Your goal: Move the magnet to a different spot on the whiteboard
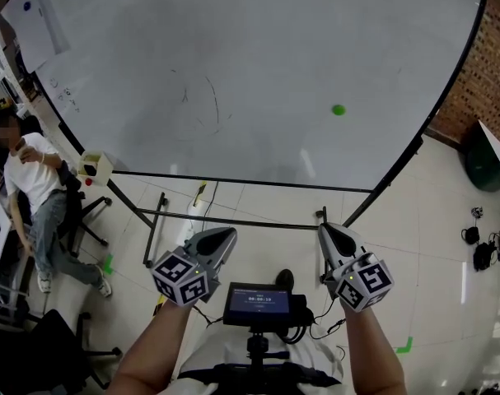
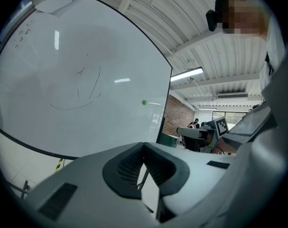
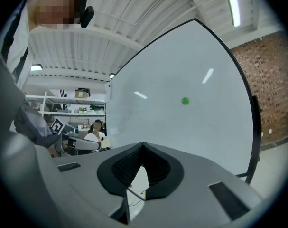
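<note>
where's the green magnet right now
In the head view the green magnet sits on the right half of the whiteboard, to the right of the faint pen scribbles.

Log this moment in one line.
green magnet: stuck on whiteboard | left gripper: shut, empty | right gripper: shut, empty | both clear of the board

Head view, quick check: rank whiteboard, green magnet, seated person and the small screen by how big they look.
1. whiteboard
2. seated person
3. small screen, though it sits much nearer the camera
4. green magnet
</note>
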The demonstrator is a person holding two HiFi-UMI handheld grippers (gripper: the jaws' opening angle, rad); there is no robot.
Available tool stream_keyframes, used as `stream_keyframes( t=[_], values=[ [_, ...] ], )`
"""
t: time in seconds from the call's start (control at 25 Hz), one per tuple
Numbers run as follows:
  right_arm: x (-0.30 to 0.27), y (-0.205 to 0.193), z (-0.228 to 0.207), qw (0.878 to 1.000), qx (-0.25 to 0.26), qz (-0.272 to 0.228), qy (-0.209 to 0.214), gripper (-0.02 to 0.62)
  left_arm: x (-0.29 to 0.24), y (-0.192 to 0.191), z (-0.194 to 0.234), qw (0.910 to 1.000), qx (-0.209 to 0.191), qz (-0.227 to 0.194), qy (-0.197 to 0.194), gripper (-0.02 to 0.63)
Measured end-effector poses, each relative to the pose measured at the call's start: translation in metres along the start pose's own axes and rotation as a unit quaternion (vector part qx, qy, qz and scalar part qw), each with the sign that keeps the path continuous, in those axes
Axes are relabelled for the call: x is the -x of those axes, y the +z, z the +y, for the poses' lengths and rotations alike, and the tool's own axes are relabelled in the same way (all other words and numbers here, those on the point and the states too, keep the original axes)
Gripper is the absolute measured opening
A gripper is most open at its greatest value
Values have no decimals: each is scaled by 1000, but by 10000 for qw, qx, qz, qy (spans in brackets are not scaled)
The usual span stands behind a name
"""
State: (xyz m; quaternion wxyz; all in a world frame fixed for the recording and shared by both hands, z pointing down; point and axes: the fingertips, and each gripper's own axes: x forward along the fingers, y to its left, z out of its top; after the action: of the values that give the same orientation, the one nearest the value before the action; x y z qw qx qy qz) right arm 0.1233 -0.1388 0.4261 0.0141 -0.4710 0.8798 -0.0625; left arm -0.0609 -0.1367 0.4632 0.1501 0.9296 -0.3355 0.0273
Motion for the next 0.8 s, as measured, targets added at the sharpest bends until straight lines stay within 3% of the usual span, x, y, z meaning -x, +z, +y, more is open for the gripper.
stream_keyframes(
  t=[0.32, 0.8],
  values=[
    [29, -32, 24, 9986, -465, 217, 125, 31, 4, -24, -20, 9997, 17, 172, -184, 18],
    [60, -46, 29, 9980, -601, 191, -52, 31, 1, -36, -43, 9986, -18, 297, -434, 18]
  ],
)
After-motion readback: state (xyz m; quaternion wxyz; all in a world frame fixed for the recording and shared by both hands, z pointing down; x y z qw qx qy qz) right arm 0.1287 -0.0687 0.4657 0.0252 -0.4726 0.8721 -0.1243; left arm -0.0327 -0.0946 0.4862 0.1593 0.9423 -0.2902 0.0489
